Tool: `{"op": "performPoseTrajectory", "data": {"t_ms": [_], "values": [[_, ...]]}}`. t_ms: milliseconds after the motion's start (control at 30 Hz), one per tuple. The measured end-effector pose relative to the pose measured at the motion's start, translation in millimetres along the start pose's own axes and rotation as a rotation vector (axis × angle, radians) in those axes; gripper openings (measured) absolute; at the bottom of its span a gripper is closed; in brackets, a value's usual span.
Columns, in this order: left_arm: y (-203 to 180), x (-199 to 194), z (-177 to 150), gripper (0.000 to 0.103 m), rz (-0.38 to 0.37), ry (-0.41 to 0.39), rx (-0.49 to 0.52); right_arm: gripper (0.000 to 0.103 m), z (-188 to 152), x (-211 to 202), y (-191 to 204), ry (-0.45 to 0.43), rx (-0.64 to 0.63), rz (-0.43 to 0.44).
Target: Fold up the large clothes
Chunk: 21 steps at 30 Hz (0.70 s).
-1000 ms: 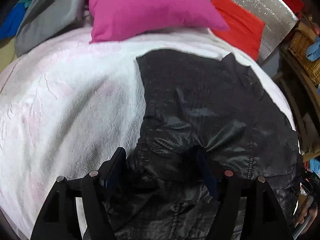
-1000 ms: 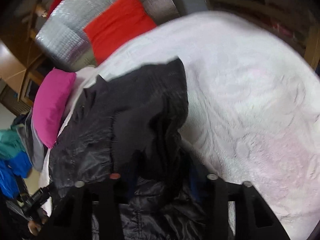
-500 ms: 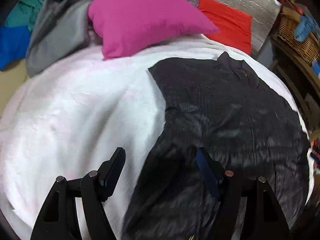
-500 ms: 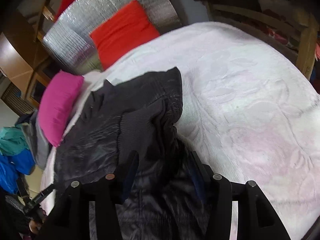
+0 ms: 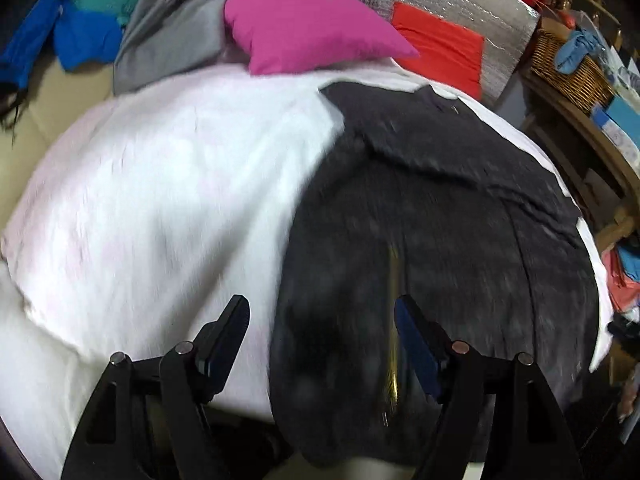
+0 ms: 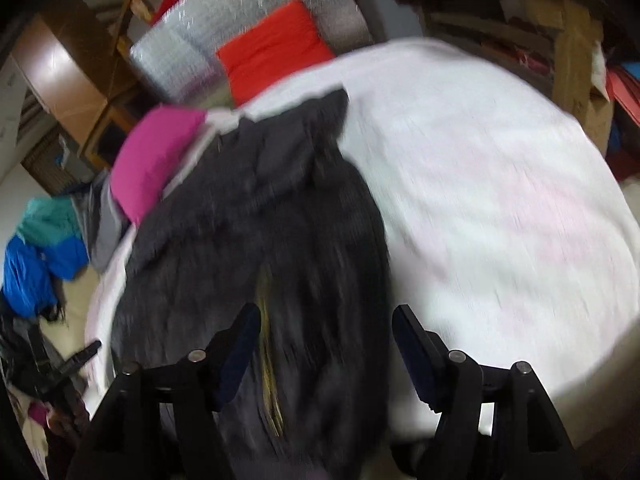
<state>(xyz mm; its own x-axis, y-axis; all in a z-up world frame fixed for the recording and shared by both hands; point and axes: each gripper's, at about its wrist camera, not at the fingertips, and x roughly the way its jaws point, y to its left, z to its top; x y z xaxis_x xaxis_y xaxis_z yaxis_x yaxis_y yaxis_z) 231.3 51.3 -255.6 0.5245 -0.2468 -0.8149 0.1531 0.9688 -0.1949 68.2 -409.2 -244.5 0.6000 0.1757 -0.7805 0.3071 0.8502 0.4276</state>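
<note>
On the white bed (image 5: 160,200) lie one black jacket (image 5: 440,240), one pink pillow (image 5: 312,28) and one red pillow (image 5: 440,48), below two empty hand-held grippers, left (image 5: 322,338) spread wide, right (image 6: 326,340) just opening.

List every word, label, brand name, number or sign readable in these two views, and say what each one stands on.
None: no text can be read in either view.
The black jacket shows no label or print; both views are motion-blurred.
The pink pillow, the red cushion and the white bedspread are plain.
The boxes beside the wicker basket are too small and blurred to show any lettering.
</note>
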Motion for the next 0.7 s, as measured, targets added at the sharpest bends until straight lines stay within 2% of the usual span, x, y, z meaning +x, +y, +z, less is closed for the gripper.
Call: {"op": "performPoseTrajectory", "data": {"t_ms": [133, 267, 433, 467, 500, 533, 567, 600, 667, 700], "values": [[-11, 0, -24, 0.076, 0.037, 0.037, 0.041, 0.072, -40, 13, -3, 0.156, -0.051, -0.039], [-12, -3, -27, 0.076, 0.037, 0.029, 0.027, 0.075, -67, 50, 6, 0.333, -0.066, -0.044], [1, -3, -35, 0.076, 0.033, 0.052, -0.024, 0.075, -81, 90, 15, 0.395, -0.052, -0.088], [4, -4, -36, 0.076, 0.027, 0.059, -0.040, 0.072, -84, 94, 16, 0.396, -0.048, -0.069], [8, -5, -38, 0.076, 0.021, 0.067, -0.056, 0.055, -84, 93, 19, 0.389, -0.055, -0.058], [12, -5, -40, 0.076, 0.019, 0.076, -0.074, 0.049, -84, 90, 22, 0.381, -0.068, -0.051], [16, -5, -43, 0.076, 0.026, 0.090, -0.092, 0.037, -83, 84, 25, 0.363, -0.080, -0.049], [20, -4, -47, 0.076, 0.032, 0.106, -0.112, 0.028, -83, 78, 27, 0.345, -0.089, -0.051], [28, -2, -55, 0.076, 0.024, 0.138, -0.164, 0.021, -82, 69, 31, 0.319, -0.101, -0.052], [30, -1, -59, 0.076, 0.025, 0.151, -0.186, 0.021, -82, 66, 32, 0.309, -0.099, -0.047]]}}
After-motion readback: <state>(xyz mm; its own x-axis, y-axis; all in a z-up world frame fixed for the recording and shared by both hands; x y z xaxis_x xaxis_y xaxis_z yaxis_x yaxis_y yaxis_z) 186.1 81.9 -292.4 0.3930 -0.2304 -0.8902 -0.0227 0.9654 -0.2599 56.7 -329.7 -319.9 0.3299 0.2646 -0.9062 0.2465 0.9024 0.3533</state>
